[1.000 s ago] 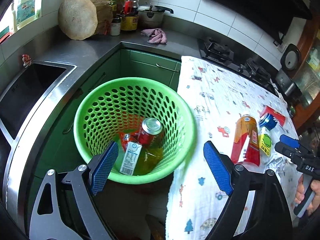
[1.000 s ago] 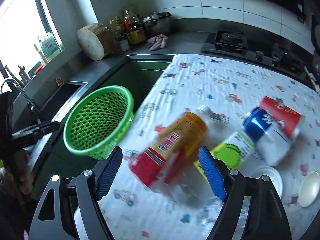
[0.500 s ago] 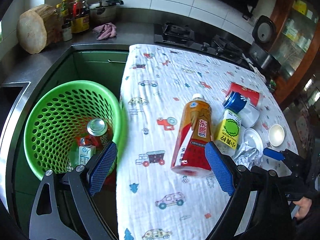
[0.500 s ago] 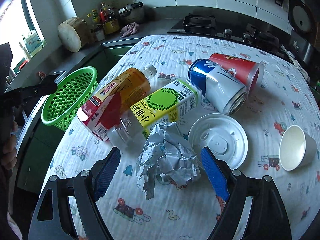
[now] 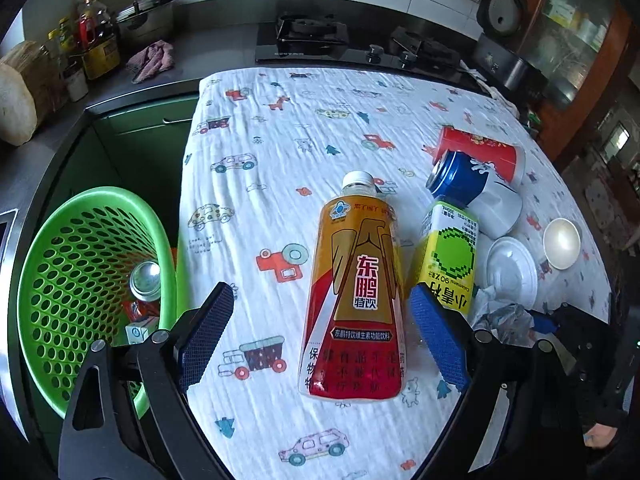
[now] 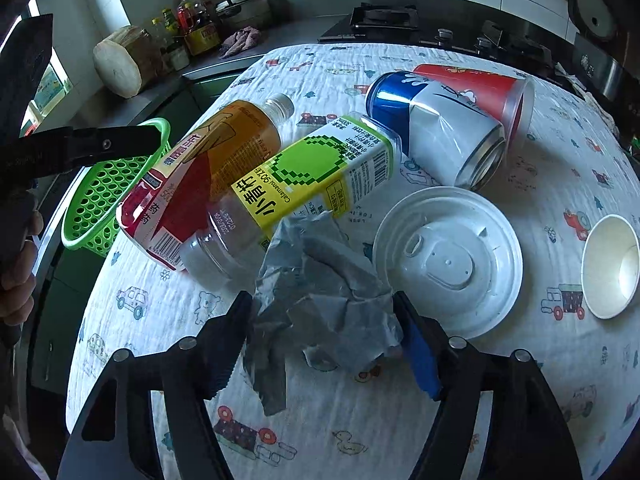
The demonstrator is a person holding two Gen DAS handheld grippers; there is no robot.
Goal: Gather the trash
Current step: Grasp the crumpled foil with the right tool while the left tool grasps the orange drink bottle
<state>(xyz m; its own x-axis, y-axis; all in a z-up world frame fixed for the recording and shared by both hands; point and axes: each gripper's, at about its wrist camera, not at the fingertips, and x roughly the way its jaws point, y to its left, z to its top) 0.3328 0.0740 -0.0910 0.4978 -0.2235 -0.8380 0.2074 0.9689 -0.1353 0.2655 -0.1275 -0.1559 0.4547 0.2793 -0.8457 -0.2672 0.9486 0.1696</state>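
Note:
An orange-and-red drink bottle (image 5: pixel 358 292) lies on the patterned tablecloth (image 5: pixel 280 152), its base between my open left gripper's (image 5: pixel 320 340) fingers. Beside it lie a yellow-green bottle (image 5: pixel 450 260), a blue-white can (image 5: pixel 476 196) and a red cup (image 5: pixel 480 150). My right gripper (image 6: pixel 324 344) has its fingers around a crumpled grey paper wad (image 6: pixel 320 300), touching both sides of it. The green basket (image 5: pixel 56 280) to the left of the table holds a can and a carton.
A white plastic lid (image 6: pixel 448 260) and a small white paper cup (image 6: pixel 610 266) lie right of the wad. A stove (image 5: pixel 304 36), pots and bottles stand on the counter behind. A sink edge is at far left.
My left gripper has swung from above the basket to over the table, framing the orange bottle. My right gripper has moved onto the paper wad and narrowed around it.

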